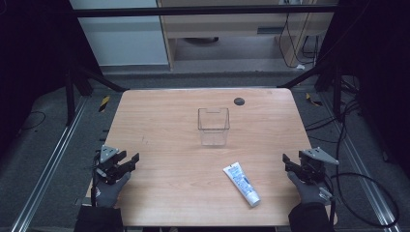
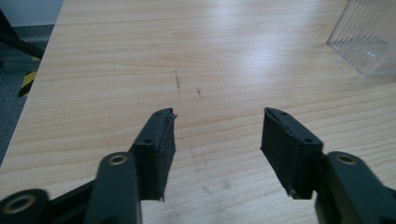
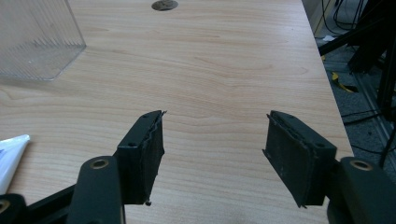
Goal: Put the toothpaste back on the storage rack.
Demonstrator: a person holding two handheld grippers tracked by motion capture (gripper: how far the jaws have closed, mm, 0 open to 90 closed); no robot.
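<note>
Left gripper (image 1: 126, 162): jaws spread wide, nothing between them; held low over the table's left edge by a gloved hand (image 1: 107, 189). In the left gripper view (image 2: 217, 133) bare wood shows in the gap.
Right gripper (image 1: 289, 163): jaws likewise spread, empty; held at the table's right edge by the other gloved hand (image 1: 307, 191). Wood grain in the gap in the right gripper view (image 3: 215, 133) too.
Tube (image 1: 241, 183): white with blue print (lettering too small to read), lying flat and slanted on the front right part of the table, nearer the right gripper but apart from it; its flat end pokes in at the left edge of the right gripper view (image 3: 11, 151).
Clear box (image 1: 213, 126): ribbed, see-through, upright near the table's middle, open top, looks empty; well apart from both grippers.
Table (image 1: 164, 125): light wood, faint scuff marks ahead of the left gripper.
Dark round cap (image 1: 239, 101): set in the far edge of the tabletop, behind the box.
</note>
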